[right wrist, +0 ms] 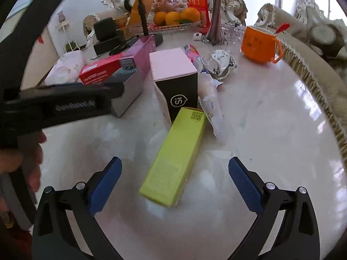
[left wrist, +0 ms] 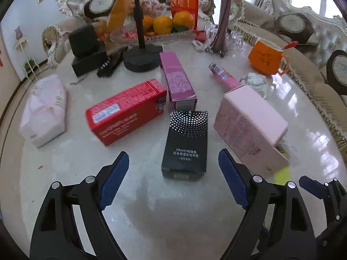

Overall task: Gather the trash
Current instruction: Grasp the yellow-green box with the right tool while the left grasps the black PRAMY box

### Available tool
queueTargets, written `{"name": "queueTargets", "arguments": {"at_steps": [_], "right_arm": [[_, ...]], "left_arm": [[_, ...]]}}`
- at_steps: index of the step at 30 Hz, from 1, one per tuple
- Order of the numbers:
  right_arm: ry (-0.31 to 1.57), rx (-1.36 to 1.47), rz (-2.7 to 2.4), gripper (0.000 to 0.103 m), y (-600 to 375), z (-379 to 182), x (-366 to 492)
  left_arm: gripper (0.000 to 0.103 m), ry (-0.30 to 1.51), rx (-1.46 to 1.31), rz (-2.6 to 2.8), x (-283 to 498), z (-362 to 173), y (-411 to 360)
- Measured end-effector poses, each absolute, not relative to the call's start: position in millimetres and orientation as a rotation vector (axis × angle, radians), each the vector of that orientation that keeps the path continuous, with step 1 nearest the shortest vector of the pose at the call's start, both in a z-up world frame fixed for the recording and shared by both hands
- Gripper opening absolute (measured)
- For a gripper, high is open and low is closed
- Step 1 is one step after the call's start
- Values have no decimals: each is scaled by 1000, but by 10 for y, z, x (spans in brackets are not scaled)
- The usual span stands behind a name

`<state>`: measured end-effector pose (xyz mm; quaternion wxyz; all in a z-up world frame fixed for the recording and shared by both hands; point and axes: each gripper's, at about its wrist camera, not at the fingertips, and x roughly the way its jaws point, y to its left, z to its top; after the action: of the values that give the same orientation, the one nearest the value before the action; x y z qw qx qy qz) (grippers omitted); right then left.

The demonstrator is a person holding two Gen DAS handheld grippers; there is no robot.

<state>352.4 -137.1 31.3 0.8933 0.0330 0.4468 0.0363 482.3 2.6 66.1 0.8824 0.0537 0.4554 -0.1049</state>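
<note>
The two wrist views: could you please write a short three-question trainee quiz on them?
1. True or false: the right tool is shut on the yellow-green box.
2. Which box lies nearest ahead of the left tool? A) red box B) black dotted box C) purple box
3. Fill in: the spoon with the red handle stands in the ____ mug.

Key: 1 false, it is open; 2 B; 3 orange.

Table (right wrist: 271, 130) glossy stone; yellow-green box (right wrist: 175, 158) matt card; tongs pads (left wrist: 115, 177) ribbed blue rubber.
</note>
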Motion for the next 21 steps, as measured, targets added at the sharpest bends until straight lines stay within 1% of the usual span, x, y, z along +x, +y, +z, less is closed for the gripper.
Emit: {"name": "queueTargets", "arguments": {"at_steps": [2, 3, 4, 5, 7, 8, 9, 16, 21], "right_arm": [[925, 54, 66, 94, -1358, 311, 3538], [925, 48, 67, 90, -1345, 316, 3534], [930, 43, 74, 77, -1334, 297, 3561], [943, 41, 87, 73, -1313, 276, 3589], [929, 2, 81, 41, -1301, 299, 3584], [928, 19, 99, 36, -1313, 307, 3601], [934, 60, 124, 28, -1364, 321, 3575], [911, 158, 161, 28, -1607, 440, 3289], [875, 177, 199, 28, -1666, 607, 2952]], "left_arm": [[81, 973, 111, -225, 4891, 565, 5], [72, 977, 117, -230, 4897, 540, -11], [61, 984, 132, -229, 4903, 502, -32], [41, 999, 124, -236, 4909, 463, -34], [41, 998, 82, -241, 4900, 449, 4], [41, 996, 72, -242, 4879, 450, 19], [41, 996, 72, -245, 4851, 449, 34], [41, 954, 74, -254, 4467, 594, 171], [41, 885, 51, -272, 3910, 845, 286]]}}
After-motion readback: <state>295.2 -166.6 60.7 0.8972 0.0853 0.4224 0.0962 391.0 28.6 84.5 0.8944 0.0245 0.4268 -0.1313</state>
